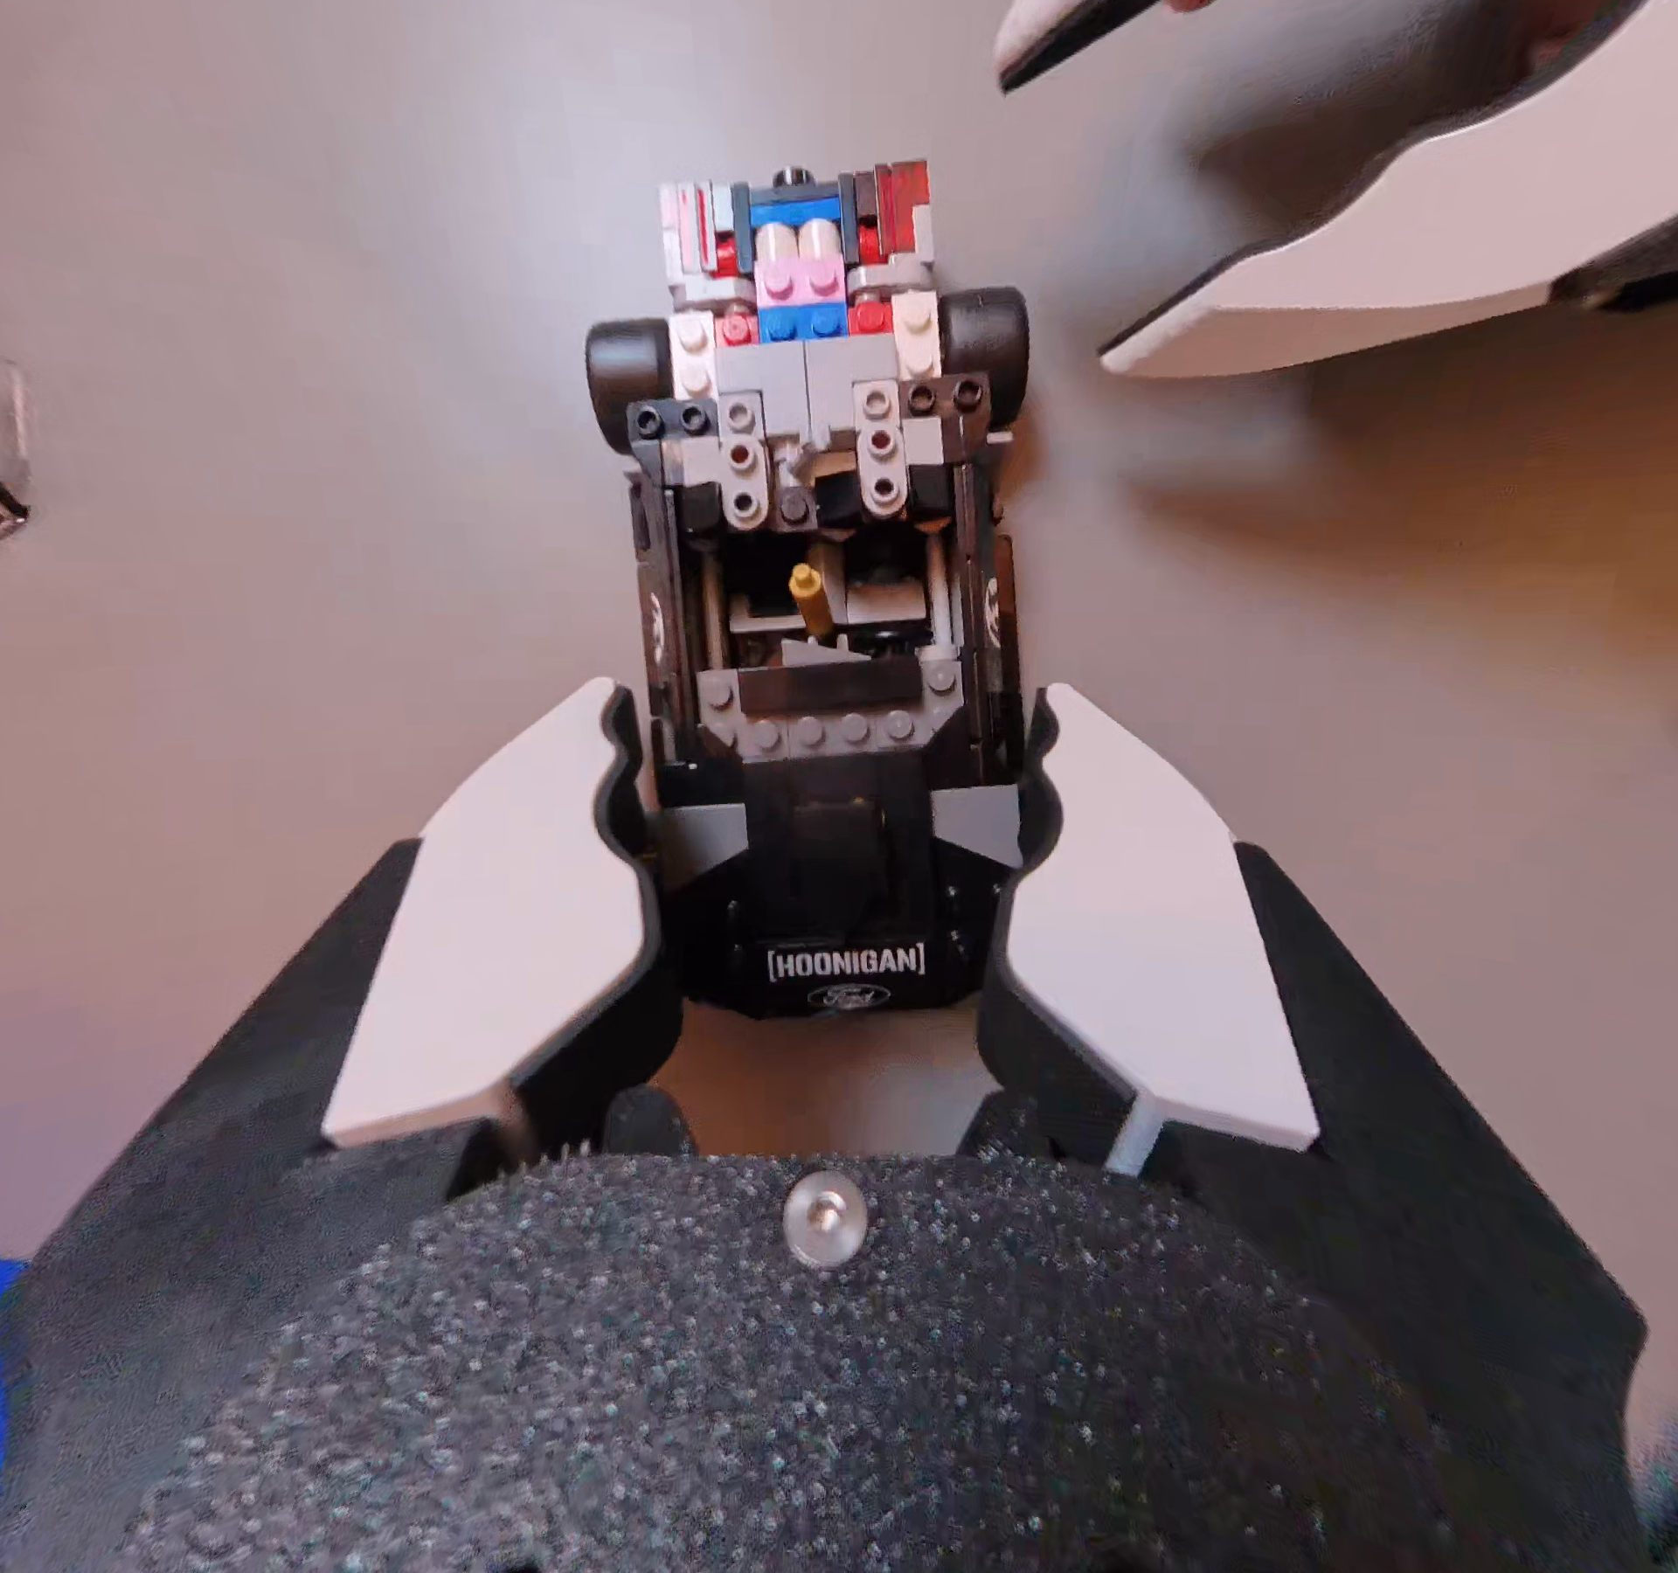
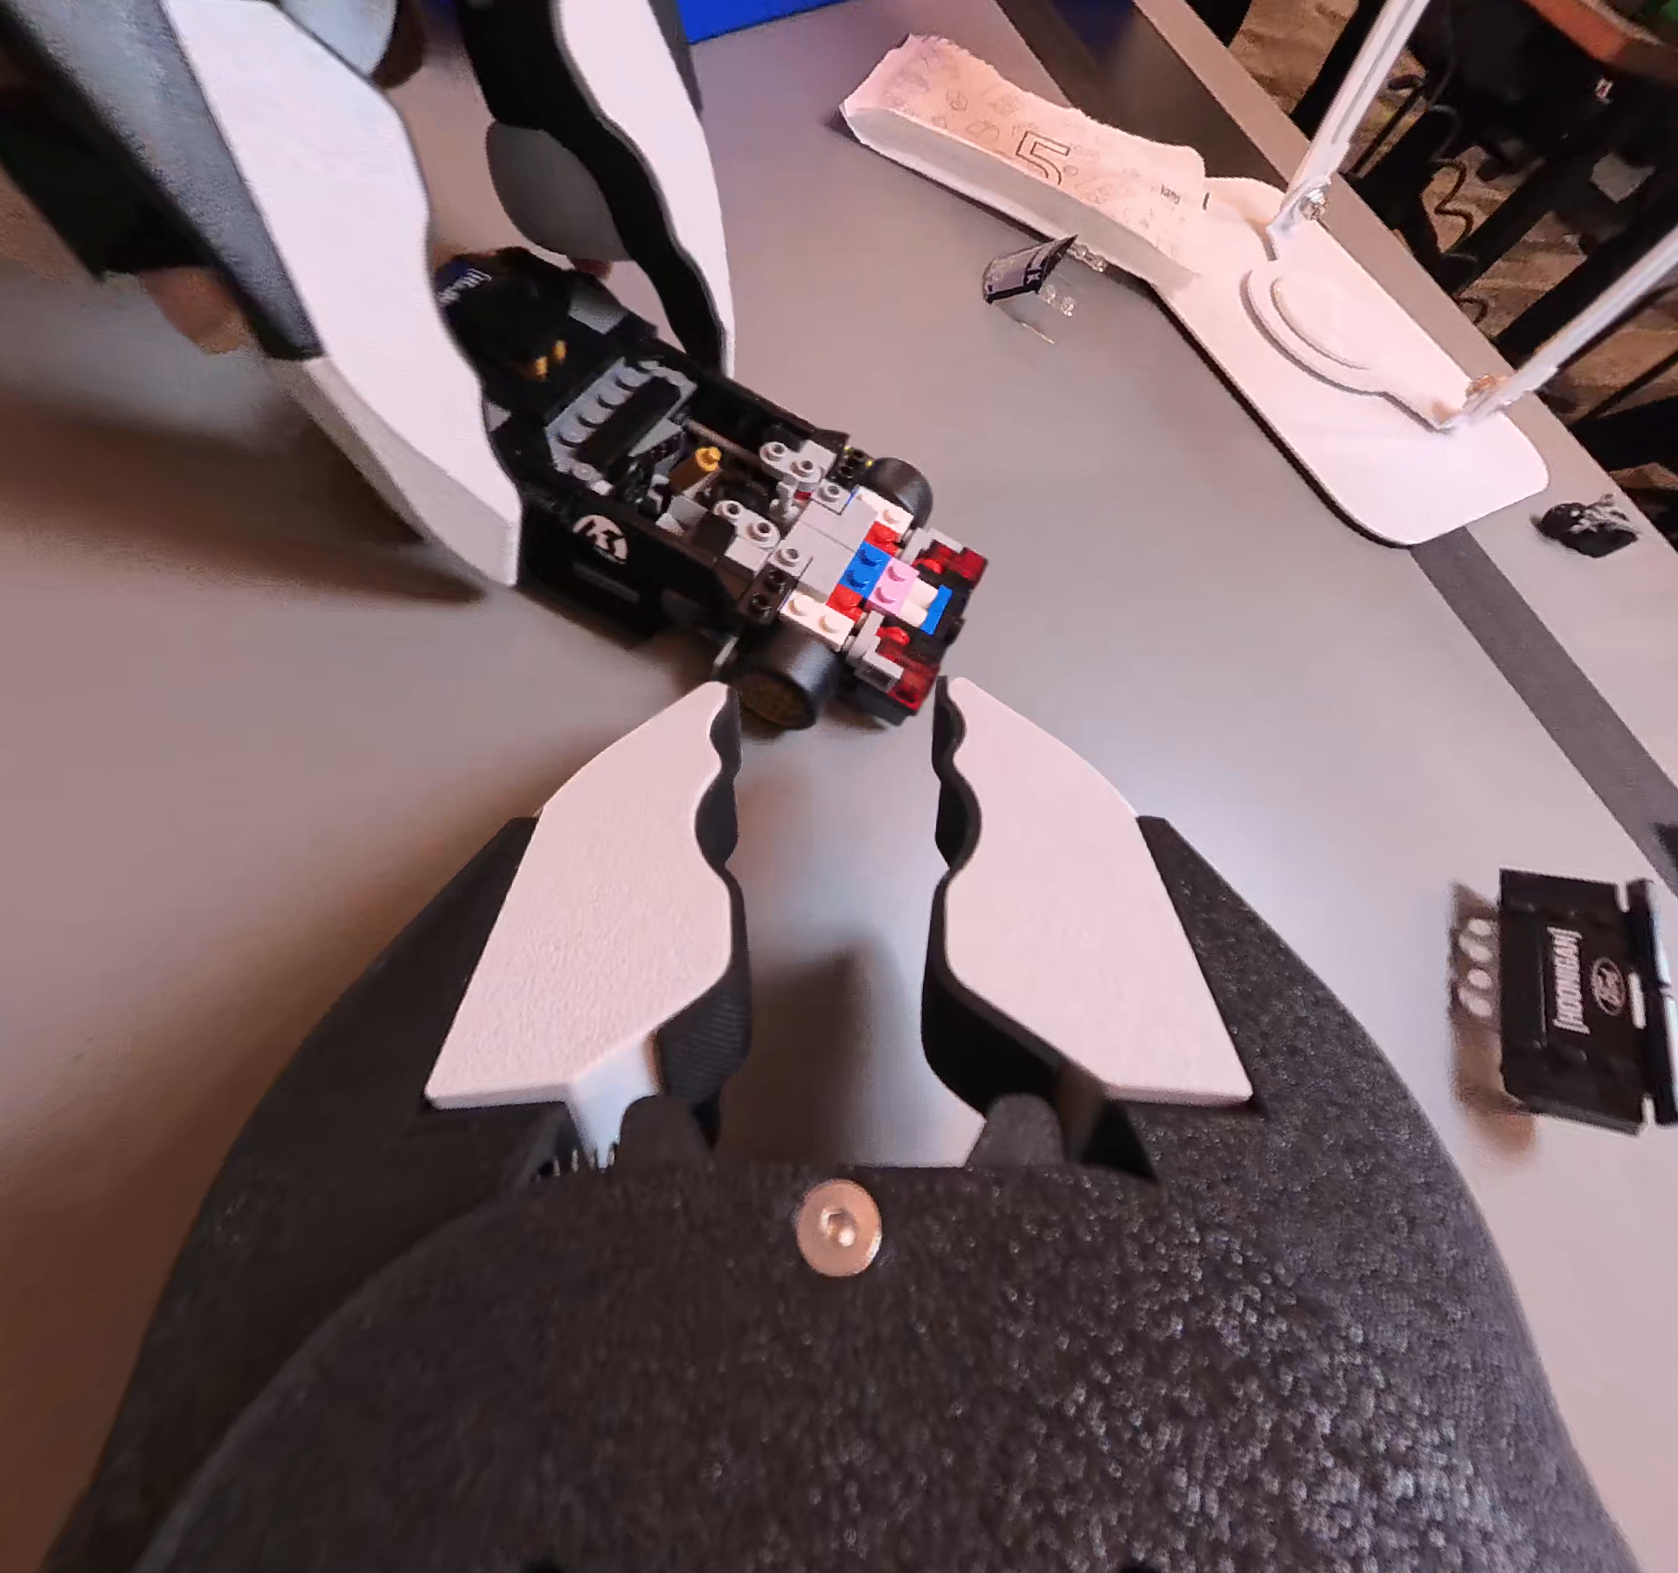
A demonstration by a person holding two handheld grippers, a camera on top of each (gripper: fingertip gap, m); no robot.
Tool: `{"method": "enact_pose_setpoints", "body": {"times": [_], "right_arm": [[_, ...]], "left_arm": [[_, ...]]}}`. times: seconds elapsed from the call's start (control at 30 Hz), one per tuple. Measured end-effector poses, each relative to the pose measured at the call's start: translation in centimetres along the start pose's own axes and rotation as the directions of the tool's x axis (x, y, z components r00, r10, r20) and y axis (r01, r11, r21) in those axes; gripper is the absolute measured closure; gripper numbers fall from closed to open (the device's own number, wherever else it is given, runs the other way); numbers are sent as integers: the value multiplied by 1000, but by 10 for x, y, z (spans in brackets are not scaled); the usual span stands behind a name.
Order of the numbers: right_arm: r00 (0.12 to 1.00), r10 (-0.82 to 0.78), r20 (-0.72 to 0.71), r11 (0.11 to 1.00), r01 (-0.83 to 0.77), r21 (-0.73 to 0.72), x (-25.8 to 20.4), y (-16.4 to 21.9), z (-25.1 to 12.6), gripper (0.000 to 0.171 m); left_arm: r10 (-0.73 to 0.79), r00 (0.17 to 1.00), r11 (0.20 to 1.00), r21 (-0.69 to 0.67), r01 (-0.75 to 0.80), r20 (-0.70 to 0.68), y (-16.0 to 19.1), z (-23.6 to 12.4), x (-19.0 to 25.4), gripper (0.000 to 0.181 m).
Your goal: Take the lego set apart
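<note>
A: Where is the car (image 1: 822,603) sitting?

B: On the grey table (image 2: 1180,621), roof off, studs showing. The left gripper (image 1: 831,767) is clamping its black front end between both fingers.

A: And the right gripper (image 2: 835,712)?

B: It is hovering at the car's tail, jaws parted narrowly around nothing, tips just short of the rear wheel (image 2: 790,676).

A: Anything loose?

B: A black roof plate (image 2: 1580,1003) is lying at three o'clock, well apart; a torn paper bag (image 2: 1017,158) is resting at one o'clock.
</note>
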State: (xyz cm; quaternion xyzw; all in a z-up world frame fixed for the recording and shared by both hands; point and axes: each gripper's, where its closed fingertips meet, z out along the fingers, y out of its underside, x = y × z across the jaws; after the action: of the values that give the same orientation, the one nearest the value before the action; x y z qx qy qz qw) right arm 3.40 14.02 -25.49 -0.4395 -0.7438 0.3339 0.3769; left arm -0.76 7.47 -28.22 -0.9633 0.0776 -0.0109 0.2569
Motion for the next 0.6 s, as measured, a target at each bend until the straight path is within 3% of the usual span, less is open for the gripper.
{"method": "enact_pose_setpoints", "body": {"times": [0.13, 0.33, 0.37, 0.6], "right_arm": [[1000, 0, -11, 1000, 0, 10, -1, 7, -11, 134], [999, 5, -46, 1000, -4, 17, 3, 11, -17, 136], [999, 1, -53, 1000, -1, 11, 4, 11, -18, 136], [994, 18, -104, 999, -15, 31, 16, 9, -22, 138]], "left_arm": [[-10, 996, 998, -59, 5, -94, -7, -2, 3, 105], [56, 997, 982, -179, -65, -54, -9, 11, -4, 95], [41, 996, 981, -184, -55, -79, -10, 13, 0, 102], [131, 988, 979, -146, -141, -76, -12, 10, 2, 103]]}}
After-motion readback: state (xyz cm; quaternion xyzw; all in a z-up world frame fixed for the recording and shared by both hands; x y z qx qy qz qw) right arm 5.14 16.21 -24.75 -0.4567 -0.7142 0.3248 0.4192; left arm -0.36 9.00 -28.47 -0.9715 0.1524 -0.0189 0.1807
